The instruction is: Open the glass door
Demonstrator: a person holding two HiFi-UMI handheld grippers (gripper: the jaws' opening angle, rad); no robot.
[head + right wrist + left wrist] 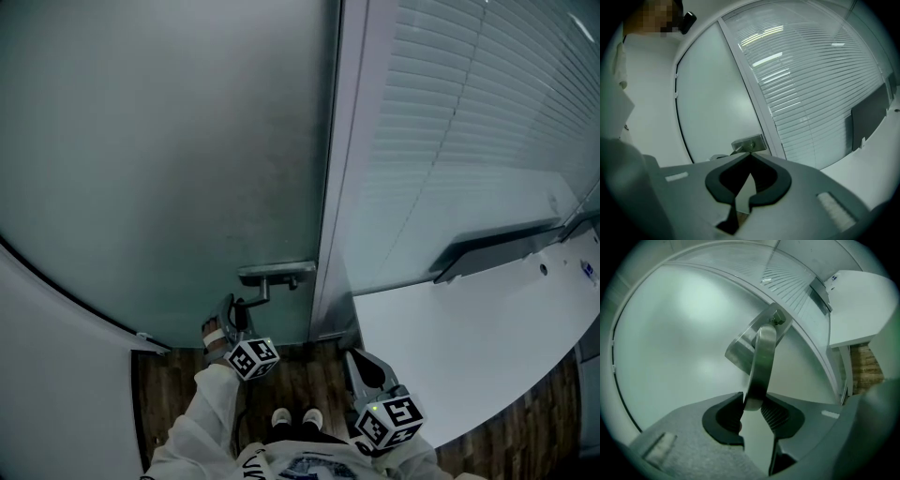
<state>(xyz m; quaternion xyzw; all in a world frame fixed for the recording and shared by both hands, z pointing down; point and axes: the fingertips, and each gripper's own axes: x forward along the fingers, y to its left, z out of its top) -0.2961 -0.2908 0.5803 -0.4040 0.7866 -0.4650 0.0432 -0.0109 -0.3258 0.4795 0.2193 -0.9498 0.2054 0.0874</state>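
Left gripper clamped on the handle of the one glass door.

One frosted glass door point(169, 169) fills the far left, with its single lever handle point(267, 279) at its right edge. Of the two grippers, the left gripper point(232, 309) reaches forward to the handle, arm stretched out, its jaws partly closed and pressing on the lever's free end. The right gripper point(361, 361) hangs back at the near right, jaws together and empty, beside one white desk point(469, 347) under slatted blinds point(487, 103).

Door point(169, 159): frosted glass, matt. Lever handle point(761, 364): brushed metal, satin sheen. Floor point(291, 375): dark wood planks.
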